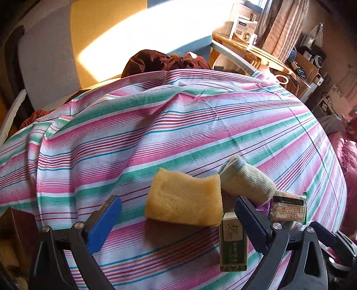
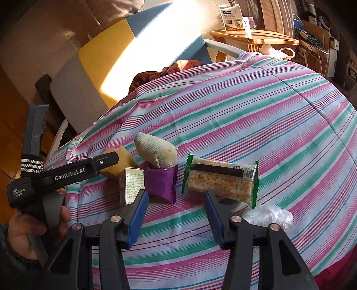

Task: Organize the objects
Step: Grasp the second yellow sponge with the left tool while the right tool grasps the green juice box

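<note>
Several items sit in a cluster on the striped sheet (image 1: pixel 156 125). My left gripper (image 1: pixel 177 200) stands open, with a yellow sponge (image 1: pixel 183 200) lying between its blue fingers; neither pad touches it. To the right of the sponge are a rolled pale sock (image 1: pixel 245 178), a green box (image 1: pixel 233 243) and a cracker packet (image 1: pixel 286 209). In the right wrist view my right gripper (image 2: pixel 176 196) is open and empty, just short of a purple pouch (image 2: pixel 161 183). The sock (image 2: pixel 156 149) rests on the pouch, between the box (image 2: pixel 131 185) and the packet (image 2: pixel 221 180). The left gripper (image 2: pixel 111 160) partly hides the sponge (image 2: pixel 125 160).
A crumpled clear plastic wrap (image 2: pixel 267 216) lies by my right finger. A hand (image 2: pixel 33 225) holds the left gripper's handle. Behind the sheet are brown cloth (image 1: pixel 156 60), a yellow and grey chair (image 2: pixel 93 58) and a wooden side table (image 2: pixel 254 36) with a white box (image 2: pixel 234 17).
</note>
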{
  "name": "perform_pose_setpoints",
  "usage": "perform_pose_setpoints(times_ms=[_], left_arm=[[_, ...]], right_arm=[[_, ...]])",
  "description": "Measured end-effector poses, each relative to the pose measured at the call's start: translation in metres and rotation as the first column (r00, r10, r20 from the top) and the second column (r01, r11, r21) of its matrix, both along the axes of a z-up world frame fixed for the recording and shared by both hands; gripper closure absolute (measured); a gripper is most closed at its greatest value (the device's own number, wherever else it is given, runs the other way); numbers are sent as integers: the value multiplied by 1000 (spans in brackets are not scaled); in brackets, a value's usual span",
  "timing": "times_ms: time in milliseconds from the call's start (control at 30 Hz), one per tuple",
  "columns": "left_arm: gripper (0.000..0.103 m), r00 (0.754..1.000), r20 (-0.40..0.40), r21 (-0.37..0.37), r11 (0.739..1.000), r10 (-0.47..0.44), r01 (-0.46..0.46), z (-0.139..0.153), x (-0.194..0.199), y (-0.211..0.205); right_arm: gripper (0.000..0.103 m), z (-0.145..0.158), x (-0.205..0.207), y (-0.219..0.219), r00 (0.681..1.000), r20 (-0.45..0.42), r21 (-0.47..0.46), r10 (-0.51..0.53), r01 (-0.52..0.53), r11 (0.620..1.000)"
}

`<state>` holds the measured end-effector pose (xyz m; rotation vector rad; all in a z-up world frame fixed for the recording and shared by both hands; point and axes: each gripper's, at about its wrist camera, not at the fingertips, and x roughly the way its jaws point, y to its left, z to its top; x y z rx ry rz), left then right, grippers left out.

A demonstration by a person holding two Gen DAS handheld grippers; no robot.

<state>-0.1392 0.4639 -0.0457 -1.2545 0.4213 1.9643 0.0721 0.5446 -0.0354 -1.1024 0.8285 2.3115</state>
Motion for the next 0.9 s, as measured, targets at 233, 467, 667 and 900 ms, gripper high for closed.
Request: perform_pose_setpoints(times_ms=[233, 467, 667, 900], left_arm=[[19, 994, 102, -2, 1000, 26, -26, -32, -13, 6], [28, 992, 110, 112, 991, 57, -70, -14, -6, -32], [27, 992, 76, 139, 984, 98, -108, 3, 13, -84], [27, 996, -39, 141, 987, 85, -79, 20, 67, -138]], right_arm=[[51, -3, -4, -2, 1000, 21, 7, 14, -14, 1000], [51, -8, -8, -5, 998, 46, 22, 31, -32, 999], [51, -13, -14, -12, 995, 76, 34, 71, -74, 997], [51, -20, -22, -25, 986, 88, 27, 143, -146, 989]])
